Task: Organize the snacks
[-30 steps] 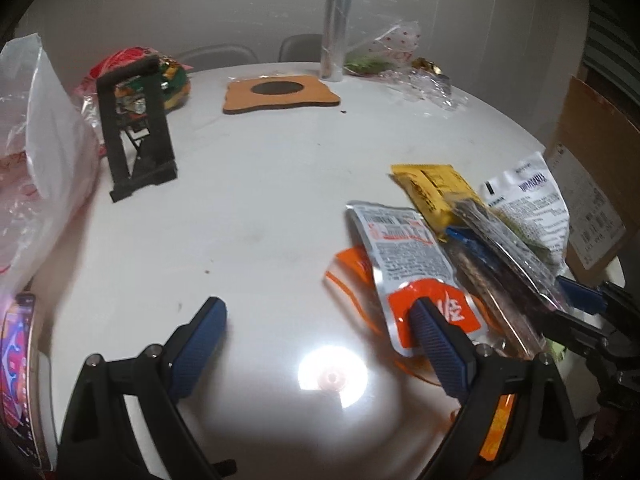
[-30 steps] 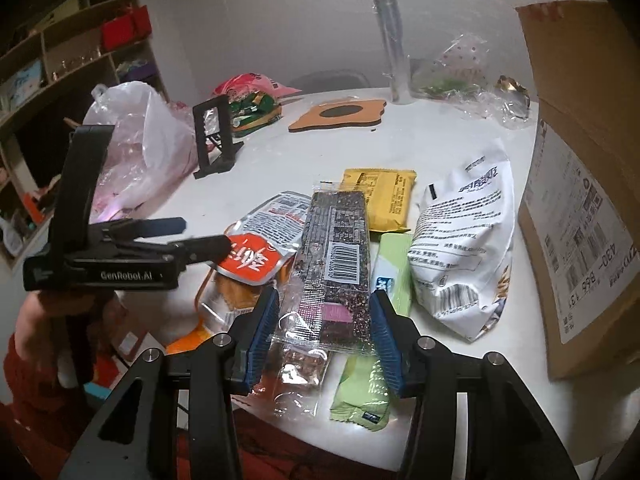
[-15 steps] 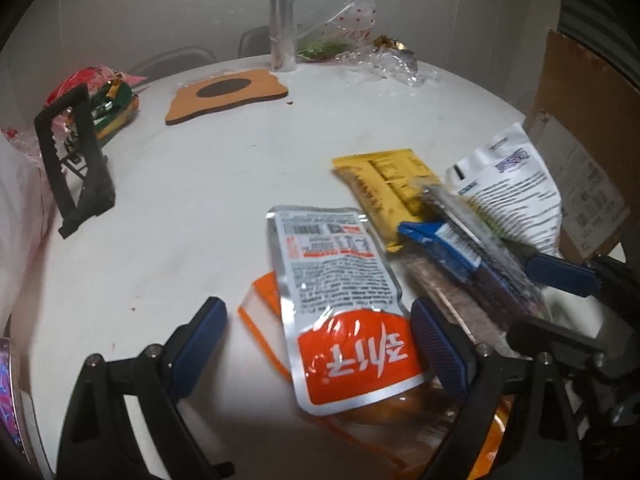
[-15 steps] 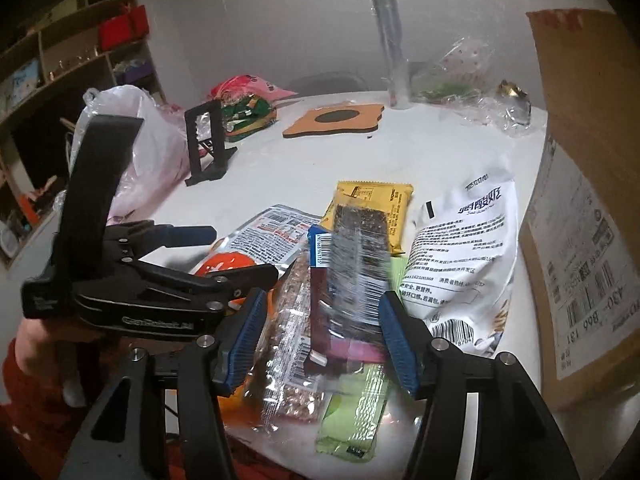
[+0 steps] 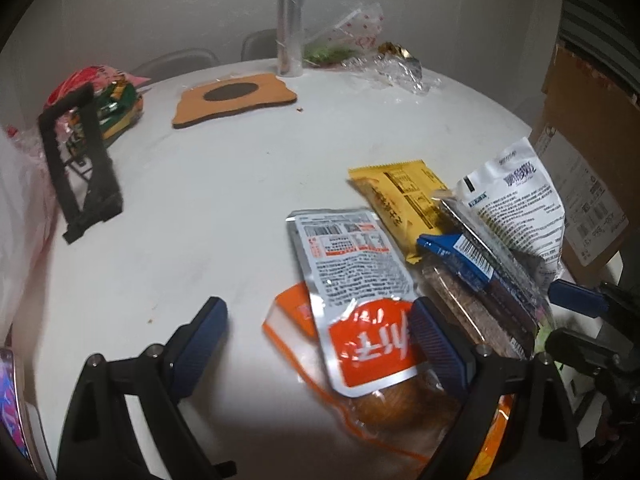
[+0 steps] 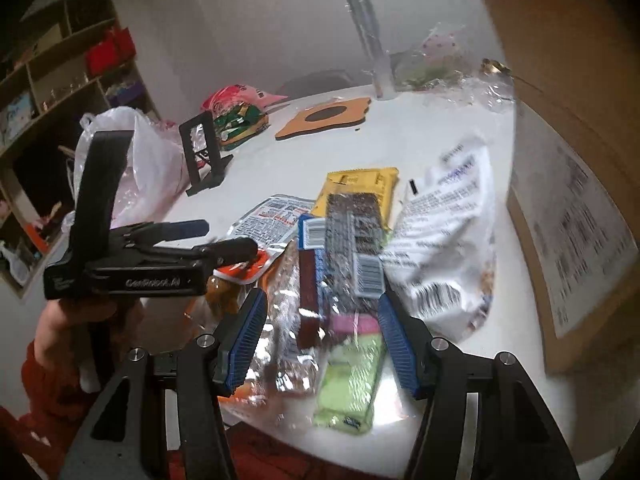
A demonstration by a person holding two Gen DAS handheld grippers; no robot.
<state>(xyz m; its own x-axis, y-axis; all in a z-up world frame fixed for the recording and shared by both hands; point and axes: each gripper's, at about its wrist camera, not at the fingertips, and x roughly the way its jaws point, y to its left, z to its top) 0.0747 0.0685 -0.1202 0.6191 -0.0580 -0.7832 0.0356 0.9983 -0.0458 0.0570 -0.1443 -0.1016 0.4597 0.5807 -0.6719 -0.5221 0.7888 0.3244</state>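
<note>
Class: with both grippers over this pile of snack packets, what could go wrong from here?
The dark clear-wrapped bar between the right gripper jaws overlaps the blue packet; closing may pinch both. The green packet lies near the table edge and could get knocked off.

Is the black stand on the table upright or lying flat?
Upright. The black stand rises from its foot on the white table, leaning back slightly, beside the plastic bag.

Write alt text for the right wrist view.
The right gripper hangs over a heap of snack packets at the white table's near edge, jaws either side of a dark bar. The left gripper reaches in alongside.
</note>
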